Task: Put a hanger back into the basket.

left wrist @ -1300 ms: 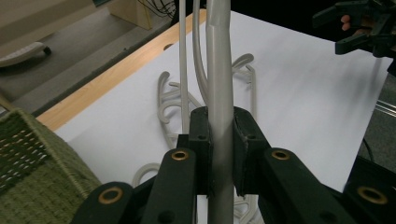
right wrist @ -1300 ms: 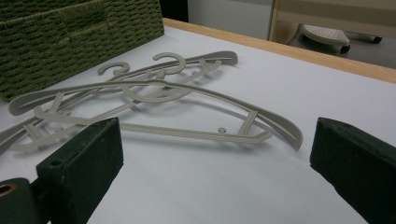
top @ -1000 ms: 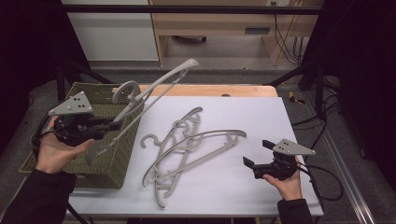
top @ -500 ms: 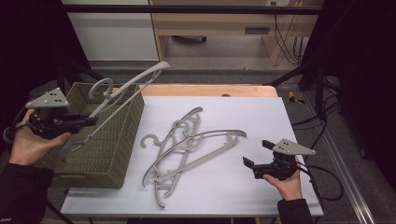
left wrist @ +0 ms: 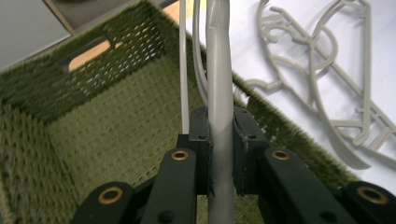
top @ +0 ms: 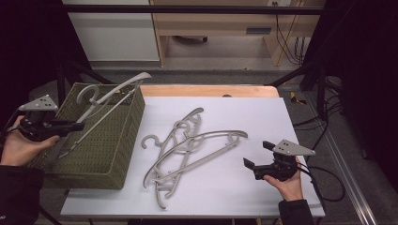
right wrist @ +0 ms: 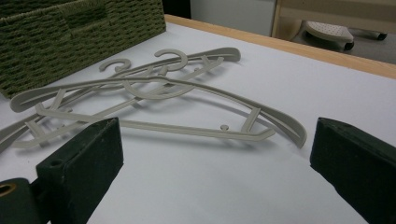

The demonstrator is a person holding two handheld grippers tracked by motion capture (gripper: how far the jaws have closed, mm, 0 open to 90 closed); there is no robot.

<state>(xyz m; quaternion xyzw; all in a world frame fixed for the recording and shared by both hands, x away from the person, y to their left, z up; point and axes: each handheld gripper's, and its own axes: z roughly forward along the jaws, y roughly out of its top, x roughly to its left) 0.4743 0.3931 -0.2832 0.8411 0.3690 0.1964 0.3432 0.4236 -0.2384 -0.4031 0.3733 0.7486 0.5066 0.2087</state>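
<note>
A white tabletop (top: 244, 117) carries the scene, with a strip of bare wood showing along its far edge. At its left end stands a green woven basket (top: 110, 154), open at the top, with a slot handle cut in its end wall. Beside the basket, near the middle of the tabletop, lies a pile of grey plastic hangers (top: 187, 145), overlapping one another, their hooks pointing toward the basket and the far edge.

One more grey hanger (top: 105, 101) is tilted over the basket: its lower end dips inside, while its hook and one arm rise above the far rim. The left gripper (top: 75, 125) hovers at the basket's left wall, and its fingers (left wrist: 201, 140) are pressed together on the hanger's arm, which runs straight up between them in the left gripper view.

The right gripper (top: 256, 154) sits low on the tabletop at the near right, well apart from the pile. Its fingers (right wrist: 88, 154) stand wide apart with nothing between them, facing the nearest hanger of the pile.
</note>
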